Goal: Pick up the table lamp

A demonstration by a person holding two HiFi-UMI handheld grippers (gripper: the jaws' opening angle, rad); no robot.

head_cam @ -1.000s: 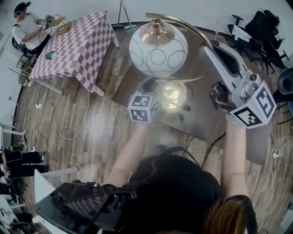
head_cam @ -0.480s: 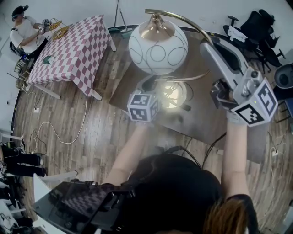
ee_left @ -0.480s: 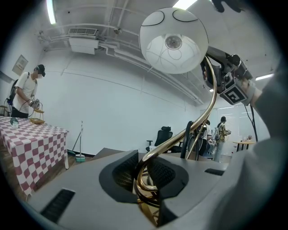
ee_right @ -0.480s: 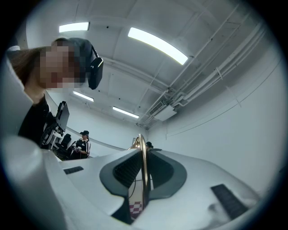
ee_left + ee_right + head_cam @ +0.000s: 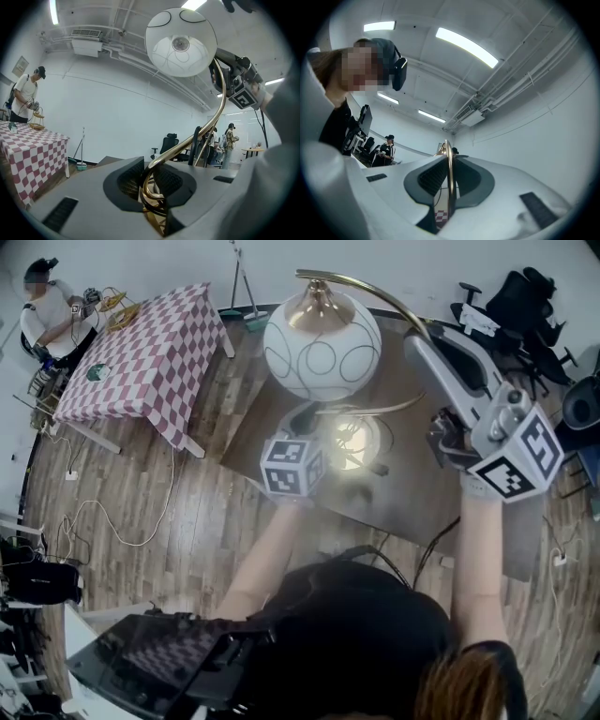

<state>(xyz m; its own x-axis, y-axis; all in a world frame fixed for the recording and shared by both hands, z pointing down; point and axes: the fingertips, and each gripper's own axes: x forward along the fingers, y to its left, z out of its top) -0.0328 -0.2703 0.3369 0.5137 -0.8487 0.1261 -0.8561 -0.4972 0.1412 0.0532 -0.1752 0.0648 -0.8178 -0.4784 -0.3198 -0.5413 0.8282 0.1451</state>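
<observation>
Left tongs [image 5: 150, 182] level, right tongs [image 5: 449, 183] upturned, gripping lamp [image 5: 322, 345]

Bright, even overhead light from ceiling strip lights [image 5: 466, 47]. Head view: blown-out glare patch on table [image 5: 412, 493] under the table lamp [image 5: 322, 343]. Gripper views heavily fisheye, black vignetted corners, nearest jaw surfaces soft

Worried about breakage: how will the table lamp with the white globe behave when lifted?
Probably top-heavy: the big globe shade hangs from a thin curved brass arm, so it may swing or tip. The shade looks like glass, so likely fragile. The polished arm could twist in the right gripper, shut on that narrow rod.
</observation>
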